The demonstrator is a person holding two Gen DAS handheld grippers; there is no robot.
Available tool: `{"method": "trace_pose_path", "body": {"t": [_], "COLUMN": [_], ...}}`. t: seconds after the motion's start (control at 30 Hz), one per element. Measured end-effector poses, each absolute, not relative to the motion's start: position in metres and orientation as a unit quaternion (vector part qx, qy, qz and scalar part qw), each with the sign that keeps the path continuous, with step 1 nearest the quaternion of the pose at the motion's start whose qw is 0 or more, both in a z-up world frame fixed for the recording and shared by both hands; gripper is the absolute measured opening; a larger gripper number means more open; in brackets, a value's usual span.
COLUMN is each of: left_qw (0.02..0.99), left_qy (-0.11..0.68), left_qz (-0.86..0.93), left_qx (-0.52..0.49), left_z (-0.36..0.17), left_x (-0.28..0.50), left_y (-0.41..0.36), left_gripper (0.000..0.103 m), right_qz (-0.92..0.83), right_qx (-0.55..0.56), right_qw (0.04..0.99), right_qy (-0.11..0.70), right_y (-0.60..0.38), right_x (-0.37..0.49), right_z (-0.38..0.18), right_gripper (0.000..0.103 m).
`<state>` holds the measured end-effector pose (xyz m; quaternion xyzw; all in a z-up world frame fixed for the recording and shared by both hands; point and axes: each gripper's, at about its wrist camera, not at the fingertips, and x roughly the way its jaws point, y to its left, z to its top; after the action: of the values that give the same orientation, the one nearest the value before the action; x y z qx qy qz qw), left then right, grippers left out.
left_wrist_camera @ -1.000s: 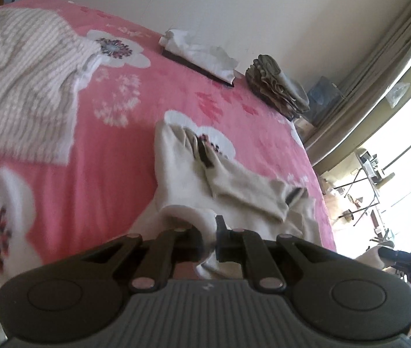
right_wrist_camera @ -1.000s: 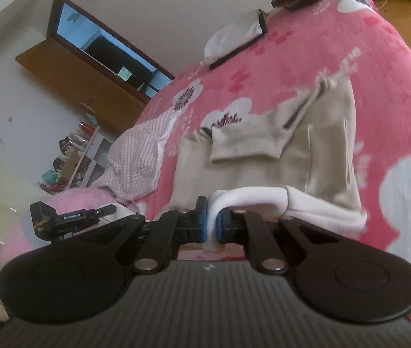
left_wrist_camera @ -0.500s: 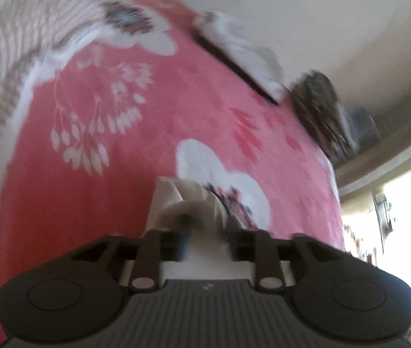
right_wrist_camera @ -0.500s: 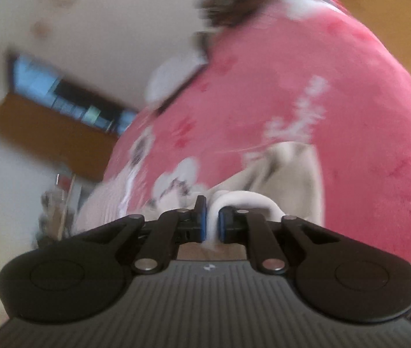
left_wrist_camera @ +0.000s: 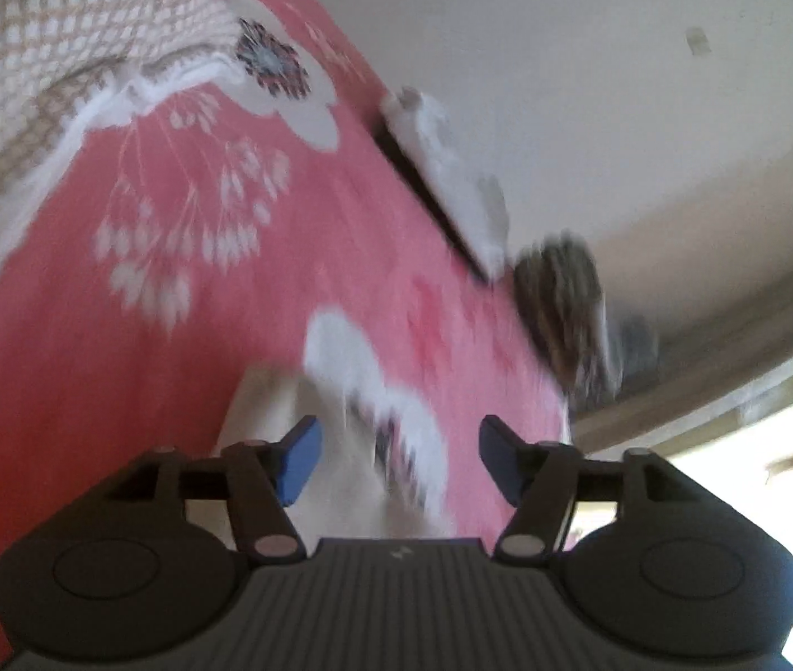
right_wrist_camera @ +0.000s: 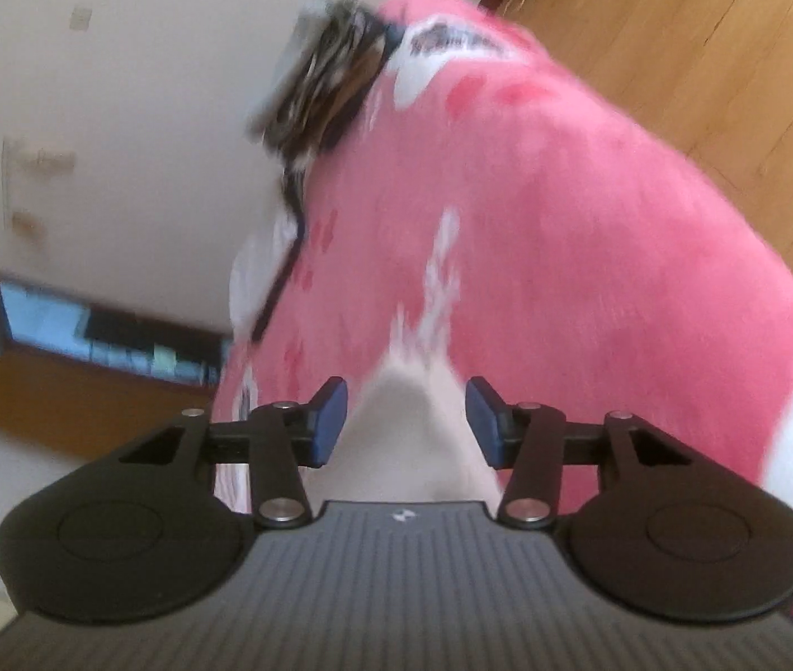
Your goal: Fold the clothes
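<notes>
hovering over the beige garment on the pink blanket, both tongs spread apart, gripping nothing.

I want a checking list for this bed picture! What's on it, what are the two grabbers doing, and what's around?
Surface: pink flowered bedspread, blurred by motion.
Job's things: beige garment lying on the spread below both grippers, not pinched by either.
Clutter: checked white-and-brown cloth at the far left; white folded item by the wall; brownish folded pile next to it.
Grippers: left gripper jaws apart, empty; right gripper jaws apart, empty.
Cables: nothing seen.
Surroundings: pale wall; wooden floor; dark-framed window in the right wrist view.
</notes>
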<state>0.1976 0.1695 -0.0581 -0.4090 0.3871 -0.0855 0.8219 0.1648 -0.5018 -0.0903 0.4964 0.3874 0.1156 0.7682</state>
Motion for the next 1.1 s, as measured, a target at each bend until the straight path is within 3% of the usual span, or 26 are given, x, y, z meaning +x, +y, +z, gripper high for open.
{"method": "trace_pose_path", "body": {"t": [0.2,0.37,0.63,0.7,0.73,0.8,0.87,1.1], "left_qw": [0.815,0.808,0.831,0.840,0.844,0.842,0.841,0.846], "left_qy": [0.431,0.435,0.365,0.363,0.363,0.359,0.355,0.344], "left_qz": [-0.086,-0.045,-0.008,0.014,0.025,0.026,0.025,0.008], "left_qx": [-0.376,-0.394,-0.420,-0.402,-0.395,-0.402,-0.408,-0.408], "left_z": [-0.072,-0.121,-0.138,-0.135,-0.134,-0.133,-0.132,-0.107], "left_x": [0.095,0.071,0.087,0.085,0.084,0.082,0.079,0.057], "left_y": [0.152,0.144,0.147,0.144,0.144,0.145,0.147,0.141], "left_gripper": [0.082,0.083,0.081,0.060,0.055,0.038,0.028,0.024], "right_qz": [0.154,0.123,0.075,0.064,0.059,0.048,0.041,0.046], "right_qx": [0.504,0.548,0.612,0.613,0.607,0.590,0.572,0.542], "right_qw": [0.715,0.668,0.671,0.675,0.681,0.698,0.716,0.753], "right_qy": [0.459,0.489,0.412,0.406,0.405,0.403,0.398,0.370], "right_y": [-0.445,-0.414,-0.416,-0.413,-0.411,-0.408,-0.408,-0.415], "right_x": [0.077,0.048,0.065,0.067,0.068,0.068,0.068,0.054], "right_z": [-0.107,-0.158,-0.176,-0.176,-0.174,-0.170,-0.166,-0.139], "right_gripper": [0.059,0.061,0.059,0.059,0.056,0.038,0.028,0.019]}}
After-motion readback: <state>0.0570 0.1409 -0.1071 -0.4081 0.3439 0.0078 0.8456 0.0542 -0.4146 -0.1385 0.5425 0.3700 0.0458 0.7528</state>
